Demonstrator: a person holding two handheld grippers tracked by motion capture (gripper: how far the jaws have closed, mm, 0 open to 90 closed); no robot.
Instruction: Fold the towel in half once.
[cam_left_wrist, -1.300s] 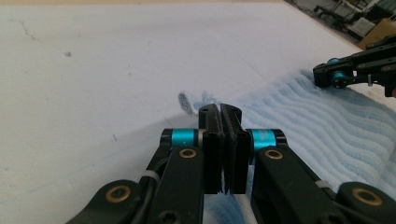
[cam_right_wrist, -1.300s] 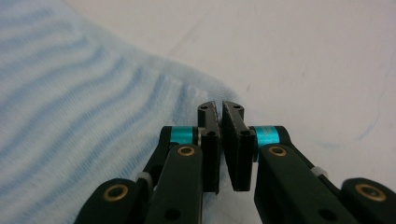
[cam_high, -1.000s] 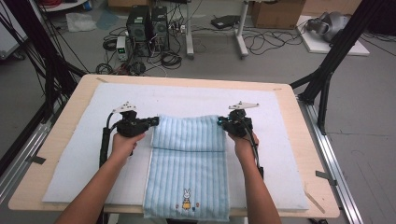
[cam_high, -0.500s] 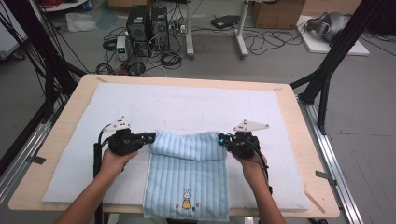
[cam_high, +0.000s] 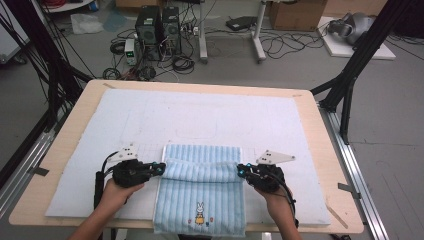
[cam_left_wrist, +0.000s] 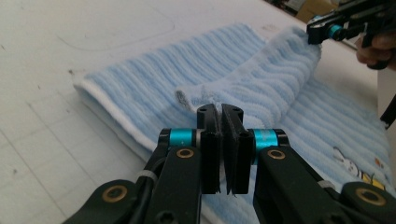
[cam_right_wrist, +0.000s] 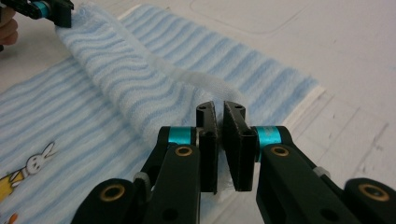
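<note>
A light blue striped towel (cam_high: 200, 200) with a small bunny picture (cam_high: 200, 211) lies on the white mat near the table's front edge. Its far edge is lifted and doubled back toward me as a raised fold. My left gripper (cam_high: 161, 169) is shut on the fold's left corner, my right gripper (cam_high: 239, 171) on its right corner. In the left gripper view the jaws (cam_left_wrist: 219, 112) pinch the towel (cam_left_wrist: 261, 79), with the right gripper (cam_left_wrist: 322, 30) at the far end. In the right gripper view the jaws (cam_right_wrist: 220, 109) clamp the towel (cam_right_wrist: 116, 70), and the left gripper (cam_right_wrist: 56, 9) holds the opposite corner.
The white mat (cam_high: 150, 120) covers most of the wooden table (cam_high: 75, 110). Black frame posts (cam_high: 350, 75) stand at both sides. Computer boxes (cam_high: 157, 25) and cables sit on the floor beyond the table's far edge.
Both grippers have moved toward the table's front edge, drawing the towel's far edge with them. The fold now lies nearer me, over the middle of the towel.
</note>
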